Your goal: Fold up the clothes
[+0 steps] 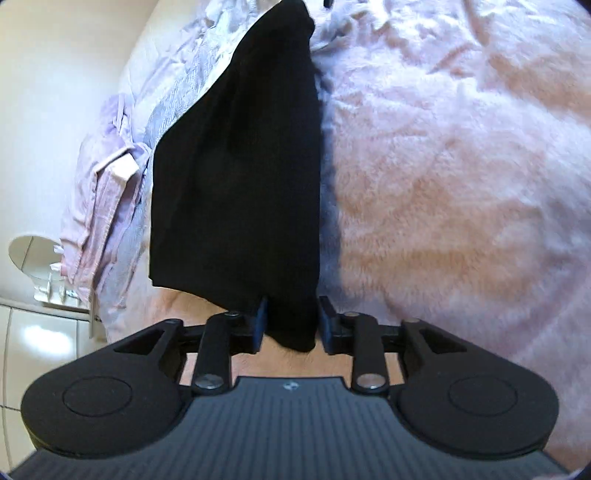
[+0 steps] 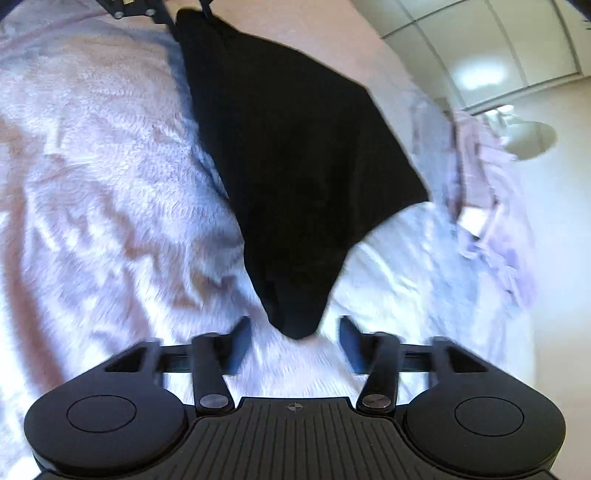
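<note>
A black garment (image 1: pixel 236 166) stretches lengthwise just above the fluffy pink blanket (image 1: pixel 443 184). My left gripper (image 1: pixel 293 325) is shut on its near bunched end, and the cloth fills the gap between the blue pads (image 1: pixel 261 321). In the right wrist view the same black garment (image 2: pixel 295 166) narrows to a corner lying between the spread fingers of my right gripper (image 2: pixel 294 345), which is open and does not touch it. The left gripper (image 2: pixel 177 11) shows at the top edge, holding the far end. The right view is motion-blurred.
A heap of lilac and pink clothes (image 1: pixel 107 192) and a grey herringbone cloth (image 1: pixel 177 96) lie along the bed's edge beside the garment. A white round lamp (image 1: pixel 33 258) and glossy white cupboard doors (image 2: pixel 498 55) stand beyond the bed.
</note>
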`<state>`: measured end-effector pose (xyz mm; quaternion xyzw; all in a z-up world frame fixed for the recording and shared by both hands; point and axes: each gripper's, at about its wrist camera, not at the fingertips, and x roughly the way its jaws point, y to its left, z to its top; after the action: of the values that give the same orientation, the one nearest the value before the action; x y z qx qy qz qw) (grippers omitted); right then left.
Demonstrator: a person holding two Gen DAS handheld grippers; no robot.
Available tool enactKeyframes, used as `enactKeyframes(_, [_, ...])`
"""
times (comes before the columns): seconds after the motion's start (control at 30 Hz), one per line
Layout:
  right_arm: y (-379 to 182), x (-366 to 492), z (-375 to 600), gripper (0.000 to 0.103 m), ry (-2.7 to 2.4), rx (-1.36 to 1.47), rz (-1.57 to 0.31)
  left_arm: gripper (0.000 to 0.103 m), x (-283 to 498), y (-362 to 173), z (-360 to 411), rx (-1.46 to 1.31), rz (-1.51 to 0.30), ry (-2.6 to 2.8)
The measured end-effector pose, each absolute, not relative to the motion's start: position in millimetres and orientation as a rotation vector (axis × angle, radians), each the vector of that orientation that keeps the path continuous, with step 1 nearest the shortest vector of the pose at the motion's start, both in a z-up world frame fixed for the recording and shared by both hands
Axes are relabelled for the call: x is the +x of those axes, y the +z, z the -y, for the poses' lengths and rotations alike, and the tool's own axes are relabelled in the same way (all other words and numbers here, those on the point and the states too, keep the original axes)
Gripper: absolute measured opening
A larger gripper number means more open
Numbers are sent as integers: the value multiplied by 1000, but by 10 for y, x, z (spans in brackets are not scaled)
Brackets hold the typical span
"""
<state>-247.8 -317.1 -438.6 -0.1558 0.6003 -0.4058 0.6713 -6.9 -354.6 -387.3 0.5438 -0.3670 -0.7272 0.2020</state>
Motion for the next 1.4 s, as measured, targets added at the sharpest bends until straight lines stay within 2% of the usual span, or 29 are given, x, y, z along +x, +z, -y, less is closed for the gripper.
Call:
enactKeyframes(0.1, [-4281, -2320, 2938, 60, -903, -412, -1301, 45, -81, -3848, 3476, 1484, 1108, -2021])
enactKeyframes(0.23, [-4424, -1994, 2931, 60, -853, -515, -1239, 45, -247, -3981, 3490, 1494, 1176, -1984])
enactKeyframes(0.27, [-4519, -1921, 2968, 60, -852, -538, -1243, 40, -278, -4029, 3541, 1512, 1157, -1963])
enactKeyframes(0.3, [-4635, -1896, 3032, 45, -846, -560, -1280, 22, -298, -4068, 3584, 1526, 1137, -1950])
enactKeyframes(0.33, [-4699, -1951, 3095, 21, -833, -560, -1301, 21, -291, -4085, 3605, 1531, 1114, -1960])
enactKeyframes(0.37, [-4763, -2006, 3158, 11, -819, -561, -1321, 18, -284, -4101, 3625, 1535, 1092, -1969])
enactKeyframes(0.4, [-4826, -2062, 3220, 11, -806, -562, -1342, 14, -279, -4109, 3637, 1537, 1074, -1976])
enactKeyframes(0.63, [-4753, -2533, 3233, 13, -831, -585, -1326, 14, -290, -4003, 3570, 1514, 1026, -1976])
enactKeyframes(0.67, [-4739, -2532, 3222, 17, -844, -566, -1326, 14, -292, -3988, 3561, 1510, 1019, -1976])
enactKeyframes(0.7, [-4719, -2530, 3221, 27, -867, -536, -1339, 15, -293, -3973, 3551, 1507, 1012, -1976])
enactKeyframes(0.77, [-4646, -2578, 3199, 38, -952, -406, -1370, 16, -271, -3934, 3555, 1505, 989, -1977])
enactKeyframes(0.83, [-4504, -2695, 3243, 38, -1044, -175, -1354, 19, -234, -3892, 3515, 1507, 978, -1977])
enactKeyframes(0.93, [-4156, -2986, 3337, 38, -1184, 307, -1110, 20, -233, -3850, 3451, 1499, 966, -1968])
enactKeyframes(1.1, [-3966, -3498, 3652, 39, -1257, 1076, -411, 21, -309, -3853, 3302, 1469, 992, -1952])
enactKeyframes(1.17, [-4051, -3593, 3906, 39, -1279, 1239, -214, 21, -344, -3859, 3257, 1454, 1003, -1952])
enactKeyframes(1.27, [-4214, -3715, 3992, 39, -1321, 1410, -35, 21, -420, -3836, 3278, 1426, 1015, -1955])
enactKeyframes(1.4, [-4205, -3835, 4000, 39, -1337, 1396, 29, 21, -483, -3831, 3351, 1427, 1028, -1967])
